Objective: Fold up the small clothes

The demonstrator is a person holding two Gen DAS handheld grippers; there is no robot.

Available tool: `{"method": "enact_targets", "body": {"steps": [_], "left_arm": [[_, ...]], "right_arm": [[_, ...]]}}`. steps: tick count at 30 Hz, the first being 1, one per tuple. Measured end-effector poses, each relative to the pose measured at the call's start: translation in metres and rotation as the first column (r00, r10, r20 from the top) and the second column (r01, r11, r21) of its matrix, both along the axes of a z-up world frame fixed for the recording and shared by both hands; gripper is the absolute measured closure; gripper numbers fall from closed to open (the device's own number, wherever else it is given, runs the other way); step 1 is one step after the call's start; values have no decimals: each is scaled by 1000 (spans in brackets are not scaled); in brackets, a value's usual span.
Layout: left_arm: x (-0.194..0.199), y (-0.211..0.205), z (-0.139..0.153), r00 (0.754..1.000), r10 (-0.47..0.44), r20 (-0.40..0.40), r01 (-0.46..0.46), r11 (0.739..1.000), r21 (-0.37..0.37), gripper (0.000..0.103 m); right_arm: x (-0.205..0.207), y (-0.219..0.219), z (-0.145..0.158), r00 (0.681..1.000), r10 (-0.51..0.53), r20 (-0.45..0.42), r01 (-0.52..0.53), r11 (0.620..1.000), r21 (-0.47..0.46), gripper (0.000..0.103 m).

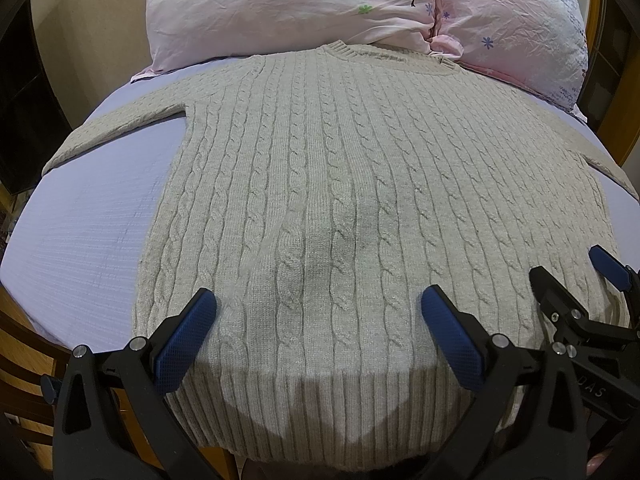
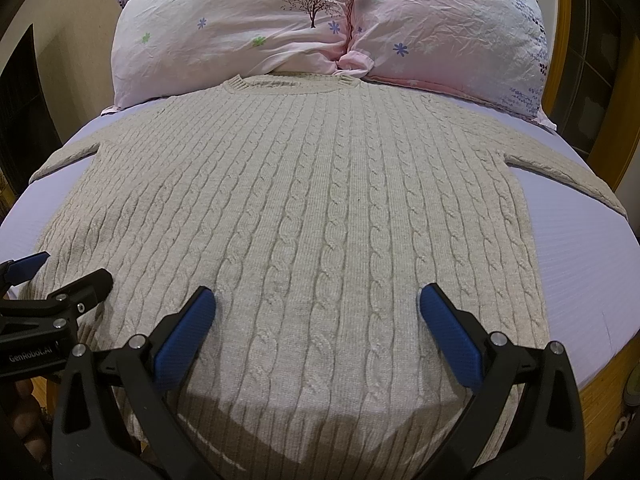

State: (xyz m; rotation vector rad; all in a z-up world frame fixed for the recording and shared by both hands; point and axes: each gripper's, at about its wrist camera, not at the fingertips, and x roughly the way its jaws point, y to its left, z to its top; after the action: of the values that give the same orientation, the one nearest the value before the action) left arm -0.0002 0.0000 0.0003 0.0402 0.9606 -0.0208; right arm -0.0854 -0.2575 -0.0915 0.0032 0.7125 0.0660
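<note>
Sweater (image 1: 320, 184), beige cable-knit: flat on lilac sheet (image 1: 80, 240), collar near pink pillows (image 1: 280, 4). Left gripper (image 1: 318, 312), right gripper (image 2: 318, 312): both spread wide above hem, holding nothing.

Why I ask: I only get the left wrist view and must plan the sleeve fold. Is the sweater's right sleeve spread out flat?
Observer: Yes. In the right wrist view the right sleeve lies flat on the lilac sheet, stretched sideways from the sweater.
Operator: And the right claw, open or shut?
Observer: The right claw is open, fingers spread above the sweater's lower half, holding nothing.
Operator: Any room beside the body?
Observer: Yes, bare sheet shows along the sweater's right side edge.
</note>
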Motion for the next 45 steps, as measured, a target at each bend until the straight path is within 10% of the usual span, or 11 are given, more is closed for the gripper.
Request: {"method": "enact_targets", "body": {"steps": [13,18,24,30,34,36,39,45], "left_arm": [[1,1,-1,1000,-16,10,16,1000,5,1],[1,4,1,996,-74,45,74,997,-2,1],[10,52,31,973,-61,221,91,988,-129,1],[46,141,50,944,138,298,-70,971,-228,1],[65,196,53,897,325,301,-238,927,-291,1],[76,218,52,868,396,300,-317,906,-281,1],[80,238,49,850,442,286,-381,891,-245,1],[90,265,48,811,489,321,-416,868,-270,1]], "right_arm": [[5,-34,15,996,83,39,-85,994,73,2],[26,-154,54,980,-181,84,157,958,242,2],[73,-346,49,806,-581,-115,560,684,468,15],[123,-460,14,667,-677,-312,693,409,594,41],[139,-487,8,630,-716,-300,688,336,643,51],[148,-496,1,611,-731,-304,696,314,645,85],[163,-489,12,603,-747,-281,715,349,605,95],[206,-345,125,834,-530,155,401,774,489,96]]}}
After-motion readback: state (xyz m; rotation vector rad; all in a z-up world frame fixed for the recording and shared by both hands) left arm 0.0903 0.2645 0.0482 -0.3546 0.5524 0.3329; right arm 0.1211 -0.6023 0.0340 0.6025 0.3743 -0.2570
